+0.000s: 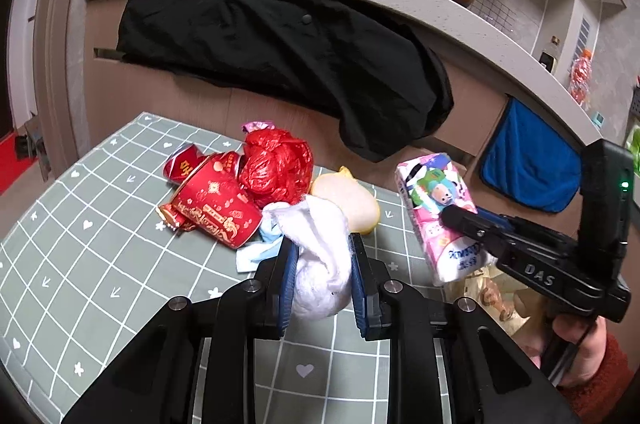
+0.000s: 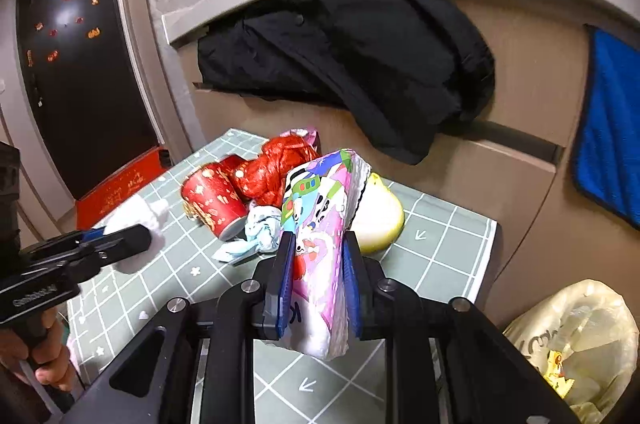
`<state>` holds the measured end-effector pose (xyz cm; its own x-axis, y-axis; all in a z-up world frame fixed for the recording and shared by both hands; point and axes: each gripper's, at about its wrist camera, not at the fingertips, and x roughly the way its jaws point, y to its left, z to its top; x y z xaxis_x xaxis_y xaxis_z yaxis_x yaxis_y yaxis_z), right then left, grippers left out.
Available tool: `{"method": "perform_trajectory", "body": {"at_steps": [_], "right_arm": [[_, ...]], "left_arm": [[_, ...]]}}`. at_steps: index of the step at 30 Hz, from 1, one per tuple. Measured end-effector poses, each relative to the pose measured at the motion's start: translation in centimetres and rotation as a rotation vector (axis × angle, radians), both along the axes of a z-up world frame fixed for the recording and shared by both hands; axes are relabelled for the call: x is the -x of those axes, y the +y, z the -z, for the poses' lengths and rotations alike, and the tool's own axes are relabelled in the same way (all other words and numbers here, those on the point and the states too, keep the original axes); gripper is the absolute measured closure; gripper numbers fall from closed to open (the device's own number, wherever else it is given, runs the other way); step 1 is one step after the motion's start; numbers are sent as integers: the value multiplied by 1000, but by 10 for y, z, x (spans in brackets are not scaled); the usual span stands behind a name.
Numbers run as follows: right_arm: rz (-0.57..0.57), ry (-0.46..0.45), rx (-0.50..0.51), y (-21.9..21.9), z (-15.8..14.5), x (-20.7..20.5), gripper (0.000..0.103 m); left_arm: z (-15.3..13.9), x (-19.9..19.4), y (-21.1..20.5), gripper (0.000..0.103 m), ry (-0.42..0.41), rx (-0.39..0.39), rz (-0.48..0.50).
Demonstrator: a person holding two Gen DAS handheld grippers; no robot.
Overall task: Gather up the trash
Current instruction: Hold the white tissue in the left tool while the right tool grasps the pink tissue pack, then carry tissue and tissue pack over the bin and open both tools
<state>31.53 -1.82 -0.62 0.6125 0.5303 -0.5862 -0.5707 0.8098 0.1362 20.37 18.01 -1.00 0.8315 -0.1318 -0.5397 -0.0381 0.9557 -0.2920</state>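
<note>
My left gripper [image 1: 323, 244] is shut on a crumpled white tissue wad [image 1: 320, 264], held above the green checked table [image 1: 100, 244]. It also shows in the right wrist view [image 2: 136, 220]. My right gripper [image 2: 316, 240] is shut on a colourful cartoon tissue pack [image 2: 320, 216], also seen in the left wrist view [image 1: 436, 208]. On the table lie a red paper cup [image 1: 216, 208], a red plastic bag ball [image 1: 276, 164], a crushed red can [image 1: 182, 164], a yellow-white rounded item [image 1: 352, 200] and a light blue crumpled mask [image 2: 260, 228].
A translucent yellowish trash bag [image 2: 576, 340] stands on the floor right of the table. A black jacket [image 1: 280, 52] hangs under the counter behind the table. A blue towel [image 1: 528, 160] hangs at right. A dark door [image 2: 80, 64] is at left.
</note>
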Motion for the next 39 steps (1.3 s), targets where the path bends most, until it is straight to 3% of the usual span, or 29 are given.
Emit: {"method": "perform_trajectory", "body": {"at_steps": [11, 20, 23, 30, 39], "right_arm": [[55, -115, -75, -52, -43, 23, 83], [235, -259, -68, -143, -78, 48, 83], [313, -299, -47, -180, -84, 59, 83], [450, -299, -22, -249, -77, 76, 83], [545, -246, -36, -307, -52, 89, 83]], "left_arm": [[-45, -12, -36, 78, -91, -51, 51], [-81, -39, -135, 78, -192, -84, 219], [-81, -46, -171, 78, -198, -96, 272], [-68, -60, -254, 78, -177, -131, 377], [-43, -68, -305, 78, -117, -142, 463]]}}
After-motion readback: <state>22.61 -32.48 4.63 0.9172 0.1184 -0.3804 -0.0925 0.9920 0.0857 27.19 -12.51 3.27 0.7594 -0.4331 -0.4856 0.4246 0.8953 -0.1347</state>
